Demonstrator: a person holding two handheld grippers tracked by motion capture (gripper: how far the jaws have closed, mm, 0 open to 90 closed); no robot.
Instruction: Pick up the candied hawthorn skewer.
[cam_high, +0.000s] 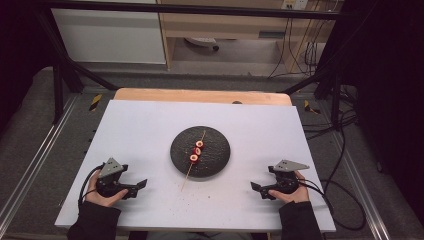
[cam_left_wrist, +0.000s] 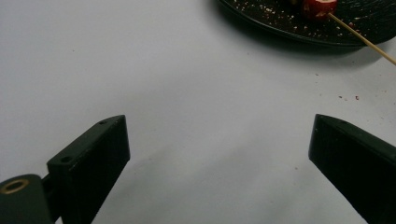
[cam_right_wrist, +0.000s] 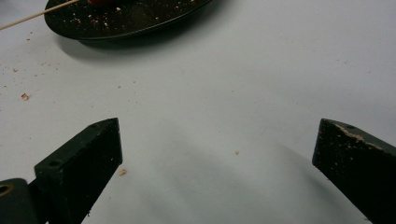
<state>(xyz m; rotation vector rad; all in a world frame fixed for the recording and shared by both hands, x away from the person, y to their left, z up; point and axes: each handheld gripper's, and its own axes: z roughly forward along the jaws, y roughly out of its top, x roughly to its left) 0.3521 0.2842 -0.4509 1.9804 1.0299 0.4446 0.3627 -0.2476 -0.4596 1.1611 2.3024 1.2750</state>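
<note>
Both hands rest low on the white table, near its front edge, one toward each front corner, with dark sleeves coming in over that edge. On the front left, the left hand wraps the body of the left gripper, which lies nearly level with its black jaws pointing inward toward the table's middle. On the front right, the right hand holds the right gripper in mirror fashion, jaws pointing inward to the left. Each carries a grey three-cornered plate on top, and a cable trails from each.

Seen in the left gripper view, the left gripper's jaws are spread wide with bare table between them, grasping nothing. Those of the right gripper, in the right gripper view, stand just as far apart over bare table, released, with pale crumbs stuck to one jaw.

At the table's centre, well apart from both grippers, sits a round black plate, speckled with crumbs. Across it lies a thin wooden skewer, slanting from the plate's far side down past its front rim onto the table. Three red fruit pieces with pale centres are threaded on it, close together, over the plate's middle. Small crumbs dot the table in front of the plate.
</note>
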